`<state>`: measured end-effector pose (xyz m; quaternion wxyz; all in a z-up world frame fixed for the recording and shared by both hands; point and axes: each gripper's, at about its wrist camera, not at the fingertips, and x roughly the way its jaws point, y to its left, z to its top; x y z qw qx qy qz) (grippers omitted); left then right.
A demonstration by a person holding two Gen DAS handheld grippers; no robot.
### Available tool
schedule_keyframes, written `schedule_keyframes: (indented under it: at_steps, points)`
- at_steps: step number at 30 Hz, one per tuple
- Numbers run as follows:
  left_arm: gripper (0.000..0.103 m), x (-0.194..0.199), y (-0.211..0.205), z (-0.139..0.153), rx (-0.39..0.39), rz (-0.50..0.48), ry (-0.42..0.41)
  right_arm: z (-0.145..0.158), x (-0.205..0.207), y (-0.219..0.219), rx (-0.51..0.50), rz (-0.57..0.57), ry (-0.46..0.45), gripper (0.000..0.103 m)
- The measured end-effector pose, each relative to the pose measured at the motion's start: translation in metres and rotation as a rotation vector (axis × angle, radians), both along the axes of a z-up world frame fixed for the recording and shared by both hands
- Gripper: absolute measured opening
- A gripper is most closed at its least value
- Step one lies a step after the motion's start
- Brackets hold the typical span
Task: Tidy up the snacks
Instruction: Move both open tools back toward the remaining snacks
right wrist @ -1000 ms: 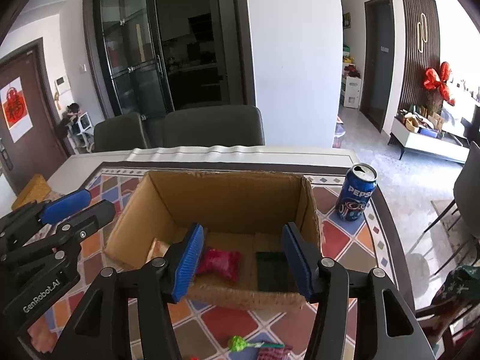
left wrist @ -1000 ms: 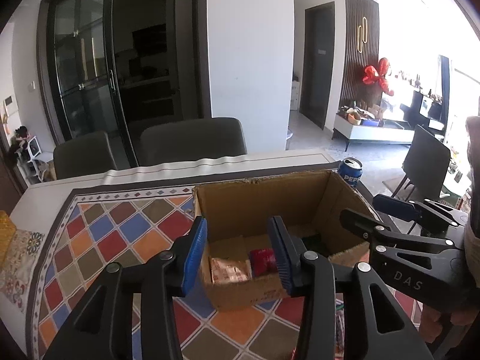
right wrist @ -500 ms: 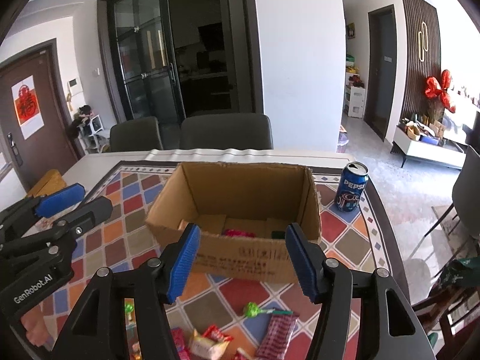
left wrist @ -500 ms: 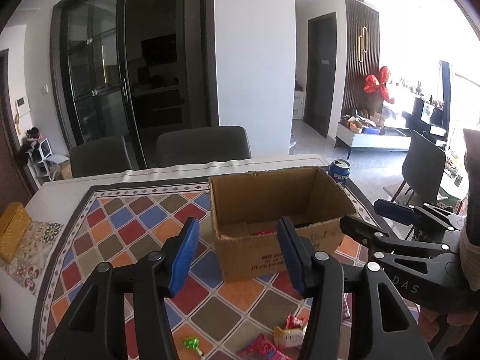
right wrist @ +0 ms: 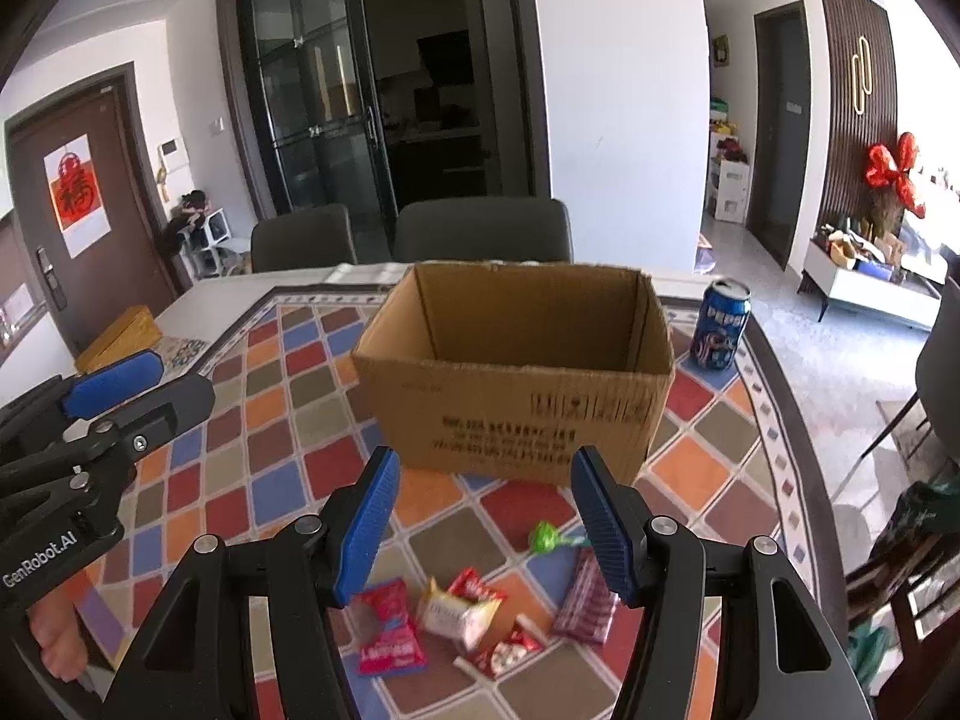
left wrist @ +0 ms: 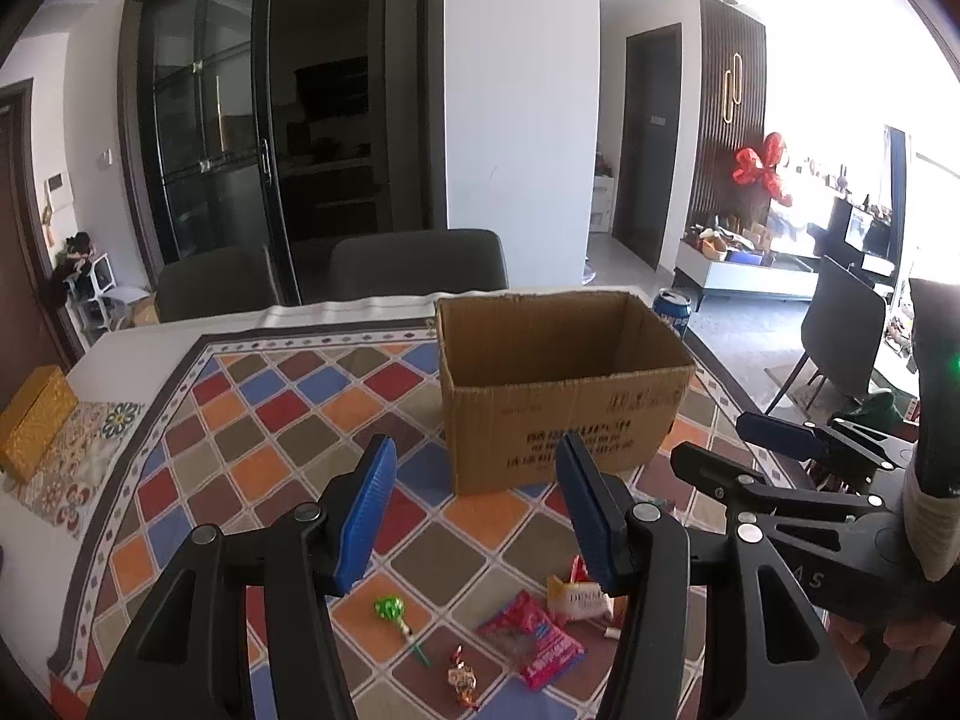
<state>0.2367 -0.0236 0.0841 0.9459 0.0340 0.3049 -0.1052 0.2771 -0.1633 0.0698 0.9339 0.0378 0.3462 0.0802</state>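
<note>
An open cardboard box [left wrist: 558, 384] [right wrist: 516, 384] stands on the checkered tablecloth; its inside is hidden from here. Loose snacks lie in front of it: a green lollipop [left wrist: 393, 612] [right wrist: 546, 537], a pink packet [left wrist: 534, 639] [right wrist: 390, 630], a white packet [left wrist: 579, 597] [right wrist: 459, 612], a maroon striped packet [right wrist: 588, 597], small red candies [right wrist: 504, 651] [left wrist: 462, 678]. My left gripper [left wrist: 477, 510] is open and empty, above the snacks. My right gripper [right wrist: 483, 516] is open and empty, also above them, short of the box.
A blue Pepsi can [right wrist: 720, 324] [left wrist: 672, 312] stands right of the box. A yellow box [left wrist: 36, 420] lies at the table's left edge. Grey chairs [right wrist: 480, 231] stand behind the table, another chair [left wrist: 840, 324] to the right.
Both grippers have pulled back and up from over the box toward the near edge. The box contents dropped out of sight and the loose snacks in front came into view.
</note>
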Motion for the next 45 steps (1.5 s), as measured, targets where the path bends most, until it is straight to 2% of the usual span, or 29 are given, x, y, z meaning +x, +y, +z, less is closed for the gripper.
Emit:
schedule_keyframes:
  at_steps: [9, 18, 31, 45]
  points:
    - [0.055, -0.018, 0.01, -0.03, -0.016, 0.026, 0.082, -0.02, -0.02, 0.006, 0.003, -0.003, 0.042, 0.06]
    - [0.055, -0.028, 0.017, -0.066, -0.016, 0.049, 0.181, -0.051, -0.028, 0.012, 0.008, 0.003, 0.129, 0.06]
    - [0.055, -0.03, 0.019, -0.117, 0.004, 0.068, 0.315, -0.104, -0.033, 0.013, 0.005, -0.012, 0.275, 0.06]
    - [0.054, -0.021, 0.023, -0.165, -0.004, 0.08, 0.448, -0.142, -0.026, 0.012, -0.004, -0.04, 0.371, 0.06]
